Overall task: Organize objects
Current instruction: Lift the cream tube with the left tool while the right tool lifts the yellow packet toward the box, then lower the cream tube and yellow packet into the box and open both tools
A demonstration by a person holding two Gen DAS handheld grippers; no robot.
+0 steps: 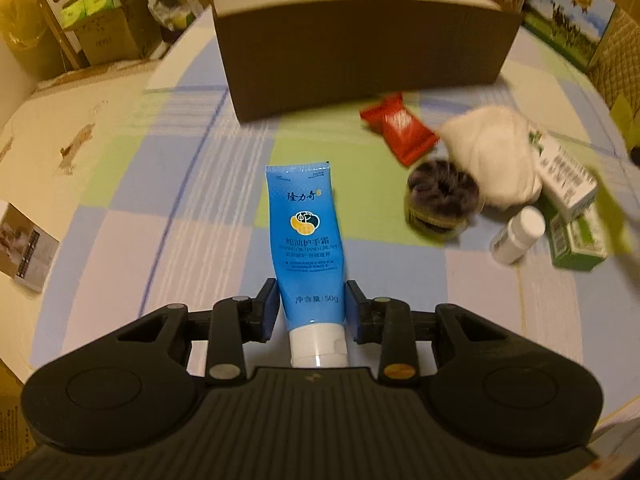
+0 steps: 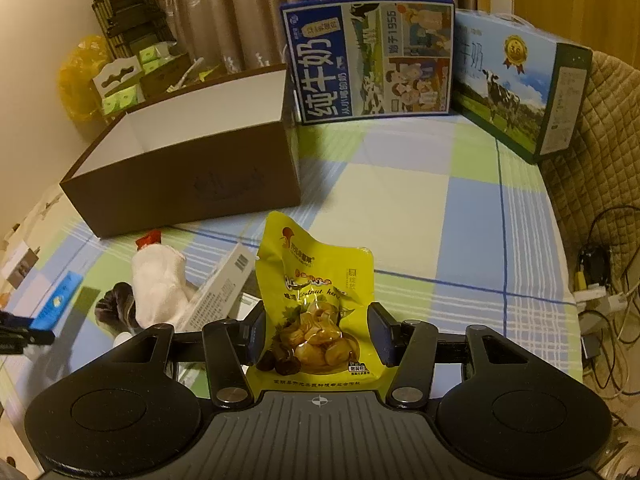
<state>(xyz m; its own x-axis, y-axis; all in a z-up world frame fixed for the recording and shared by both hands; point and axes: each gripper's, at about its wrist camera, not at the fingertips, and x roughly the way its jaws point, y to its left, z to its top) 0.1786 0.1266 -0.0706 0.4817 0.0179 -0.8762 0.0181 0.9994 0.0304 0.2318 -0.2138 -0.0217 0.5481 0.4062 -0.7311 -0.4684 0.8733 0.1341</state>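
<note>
Left wrist view: left gripper [image 1: 312,310] clamps a blue tube [image 1: 306,236] at lower centre; right gripper [image 2: 316,330] pinches a yellow pouch [image 2: 314,304]. Box [image 2: 192,184] looks empty; clutter [image 1: 492,176] remains at right, so most sorting is left.

The left wrist view sits low over the checked table [image 1: 168,184], facing the brown box [image 1: 360,60] head-on and close. The right wrist view looks from further right, seeing the same box [image 2: 192,176] at an angle. Both share the white cloth [image 1: 492,156] [image 2: 160,284].
</note>
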